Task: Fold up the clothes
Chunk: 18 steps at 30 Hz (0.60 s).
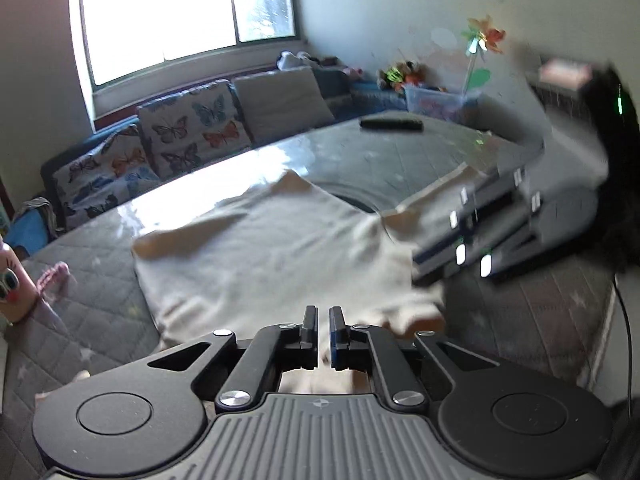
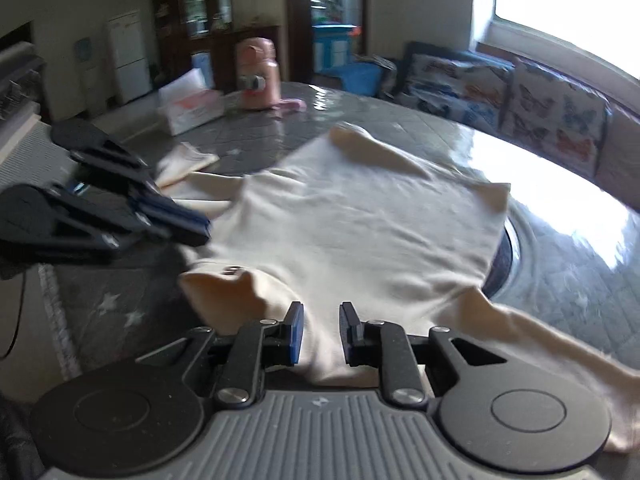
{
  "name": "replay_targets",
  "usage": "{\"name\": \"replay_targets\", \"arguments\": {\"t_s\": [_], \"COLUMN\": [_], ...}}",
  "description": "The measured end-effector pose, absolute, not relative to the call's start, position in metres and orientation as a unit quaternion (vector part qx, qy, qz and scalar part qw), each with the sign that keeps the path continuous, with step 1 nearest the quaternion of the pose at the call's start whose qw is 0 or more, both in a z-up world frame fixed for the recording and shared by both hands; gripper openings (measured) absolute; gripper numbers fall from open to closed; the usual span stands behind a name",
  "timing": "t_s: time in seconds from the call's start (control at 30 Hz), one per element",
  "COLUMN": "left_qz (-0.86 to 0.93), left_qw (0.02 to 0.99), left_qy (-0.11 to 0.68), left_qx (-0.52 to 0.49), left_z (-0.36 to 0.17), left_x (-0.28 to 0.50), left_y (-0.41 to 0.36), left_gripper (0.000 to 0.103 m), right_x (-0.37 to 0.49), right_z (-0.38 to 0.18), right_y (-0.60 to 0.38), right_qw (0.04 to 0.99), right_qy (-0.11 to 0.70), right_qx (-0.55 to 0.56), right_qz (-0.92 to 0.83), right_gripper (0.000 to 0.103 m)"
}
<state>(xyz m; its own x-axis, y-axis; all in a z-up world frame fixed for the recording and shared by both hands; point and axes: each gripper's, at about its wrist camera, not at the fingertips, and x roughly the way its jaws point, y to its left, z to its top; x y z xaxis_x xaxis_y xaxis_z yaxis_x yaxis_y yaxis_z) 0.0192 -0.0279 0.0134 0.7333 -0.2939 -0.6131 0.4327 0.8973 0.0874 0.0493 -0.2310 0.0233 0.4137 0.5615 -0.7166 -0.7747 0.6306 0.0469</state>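
A cream shirt (image 2: 360, 220) lies spread over the middle of the grey quilted table (image 2: 560, 272), one sleeve trailing off toward its near edge. The right gripper (image 2: 320, 334) hovers over the shirt's near hem with its jaws parted and nothing between them, while the left gripper (image 1: 323, 334) hangs over the opposite side, jaws drawn almost together with only a narrow gap and pinching no cloth. A pink bottle (image 2: 258, 76) stands near the far edge, a black remote (image 1: 391, 124) at another edge.

Your shirt (image 2: 360, 220) lies spread on the bench (image 2: 560, 264); behind it a remote (image 1: 391, 124) rests near the far edge, with the sofa (image 1: 192, 136) beyond.
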Motion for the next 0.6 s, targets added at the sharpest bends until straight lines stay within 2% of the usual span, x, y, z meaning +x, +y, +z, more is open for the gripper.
{"name": "replay_targets", "arguments": {"t_s": [0.2,0.47,0.6], "left_qz": [-0.19,-0.199,-0.204], "left_qw": [0.924,0.914,0.908], "left_qy": [0.321,0.343,0.354], "left_qx": [0.081,0.09,0.095], "left_z": [0.002,-0.017,-0.026], "left_x": [0.05,0.051,0.051], "left_y": [-0.041,-0.05,-0.054], "left_gripper": [0.007,0.007,0.008], "right_x": [0.049,0.054,0.072], "right_z": [-0.003,0.017,0.004], "right_y": [-0.226,-0.249,-0.251], "right_qw": [0.819,0.842,0.844], "right_qy": [0.384,0.358,0.377], "right_qx": [-0.15,-0.123,-0.117], "right_qz": [0.399,0.383,0.363], "right_gripper": [0.019,0.024,0.024]}}
